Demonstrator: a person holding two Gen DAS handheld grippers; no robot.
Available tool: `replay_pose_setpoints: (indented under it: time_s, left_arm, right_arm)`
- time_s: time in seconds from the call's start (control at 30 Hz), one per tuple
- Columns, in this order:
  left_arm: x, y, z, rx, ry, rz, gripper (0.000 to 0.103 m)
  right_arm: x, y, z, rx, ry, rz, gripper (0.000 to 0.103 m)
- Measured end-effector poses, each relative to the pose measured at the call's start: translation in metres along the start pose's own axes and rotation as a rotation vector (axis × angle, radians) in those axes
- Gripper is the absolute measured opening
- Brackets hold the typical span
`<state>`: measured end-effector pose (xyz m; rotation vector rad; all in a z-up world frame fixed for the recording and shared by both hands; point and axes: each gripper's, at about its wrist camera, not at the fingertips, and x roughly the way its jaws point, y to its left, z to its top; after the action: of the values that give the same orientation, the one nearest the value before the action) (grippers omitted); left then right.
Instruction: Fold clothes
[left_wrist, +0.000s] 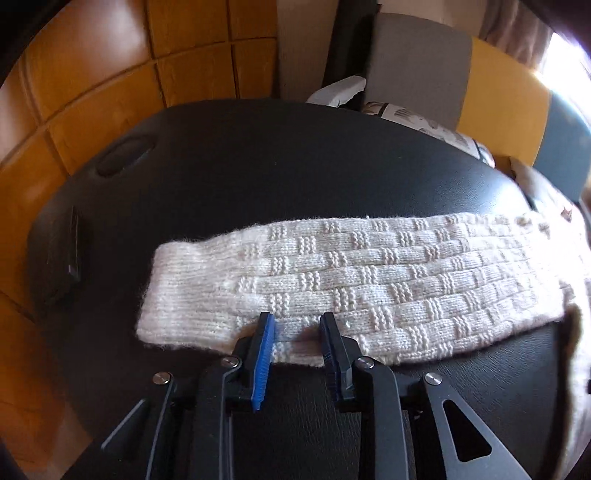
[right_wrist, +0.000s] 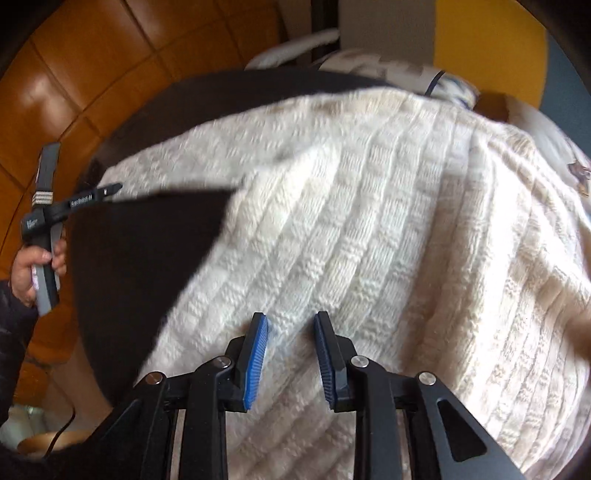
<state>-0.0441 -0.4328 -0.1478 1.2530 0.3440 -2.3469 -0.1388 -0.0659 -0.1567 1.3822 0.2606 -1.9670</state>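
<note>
A cream knitted sweater lies on a black leather surface (left_wrist: 258, 155). Its sleeve (left_wrist: 332, 273) stretches flat to the left in the left wrist view. My left gripper (left_wrist: 295, 321) is open, its blue-padded fingers set over the sleeve's near edge close to the cuff. In the right wrist view the sweater body (right_wrist: 388, 221) fills most of the frame. My right gripper (right_wrist: 290, 321) is open just above the knit, with nothing between the pads. The left gripper (right_wrist: 107, 192) also shows at the far left of that view, held by a hand.
The black surface has a recessed handle (left_wrist: 125, 158) and a dark flat object (left_wrist: 70, 251) at its left end. Patterned fabric (left_wrist: 424, 122) and a white item (left_wrist: 340, 90) lie beyond its far edge. Orange-brown floor tiles (left_wrist: 92, 92) surround it.
</note>
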Motion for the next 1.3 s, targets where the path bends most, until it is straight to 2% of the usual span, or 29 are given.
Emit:
replay_pose_setpoints:
  time_s: [0.1, 0.17, 0.2, 0.3, 0.4, 0.47, 0.6, 0.67, 0.73, 0.8, 0.87, 1.0, 1.1, 1.23, 1.3]
  left_arm:
    - [-0.002, -0.005, 0.009, -0.005, 0.002, 0.024, 0.027]
    - [-0.006, -0.009, 0.015, -0.012, -0.001, 0.037, 0.027]
    - [-0.020, -0.013, 0.016, -0.033, -0.028, 0.025, 0.027]
    - [-0.066, -0.044, 0.009, -0.033, -0.115, -0.126, 0.029]
    - [-0.103, -0.098, -0.017, 0.053, -0.122, -0.318, 0.038]
    - [-0.120, -0.143, -0.037, 0.153, -0.109, -0.418, 0.039]
    - [-0.147, -0.229, -0.085, 0.355, -0.060, -0.558, 0.039]
    - [-0.156, -0.263, -0.108, 0.439, -0.035, -0.598, 0.039]
    - [-0.163, -0.296, -0.128, 0.532, -0.018, -0.604, 0.039]
    - [-0.169, -0.318, -0.144, 0.586, 0.015, -0.642, 0.039]
    - [-0.175, -0.340, -0.158, 0.634, 0.031, -0.654, 0.039]
    - [-0.179, -0.377, -0.168, 0.707, 0.034, -0.647, 0.039]
    - [-0.179, -0.399, -0.175, 0.757, 0.040, -0.644, 0.041]
    - [-0.177, -0.429, -0.185, 0.823, 0.050, -0.640, 0.041]
    - [-0.169, -0.434, -0.191, 0.837, 0.089, -0.636, 0.041]
  right_arm:
    - [-0.002, 0.002, -0.002, 0.050, -0.023, -0.012, 0.027]
    - [-0.013, -0.001, -0.010, 0.093, -0.055, 0.028, 0.027]
    - [-0.024, -0.005, -0.017, 0.125, -0.088, 0.061, 0.027]
    - [-0.066, -0.024, -0.048, 0.203, -0.191, 0.115, 0.027]
    - [-0.116, -0.052, -0.096, 0.260, -0.260, 0.030, 0.027]
    - [-0.150, -0.076, -0.134, 0.316, -0.292, -0.077, 0.027]
    - [-0.215, -0.122, -0.219, 0.439, -0.339, -0.294, 0.027]
    - [-0.236, -0.152, -0.266, 0.562, -0.344, -0.337, 0.027]
    - [-0.256, -0.190, -0.315, 0.747, -0.383, -0.313, 0.027]
    - [-0.264, -0.221, -0.362, 0.941, -0.449, -0.211, 0.027]
    - [-0.259, -0.234, -0.389, 1.063, -0.512, -0.124, 0.028]
    - [-0.247, -0.243, -0.387, 1.078, -0.550, -0.090, 0.030]
    - [-0.233, -0.253, -0.369, 1.089, -0.546, -0.074, 0.030]
    - [-0.219, -0.268, -0.361, 1.156, -0.536, -0.059, 0.030]
    - [-0.215, -0.270, -0.357, 1.165, -0.550, -0.057, 0.030]
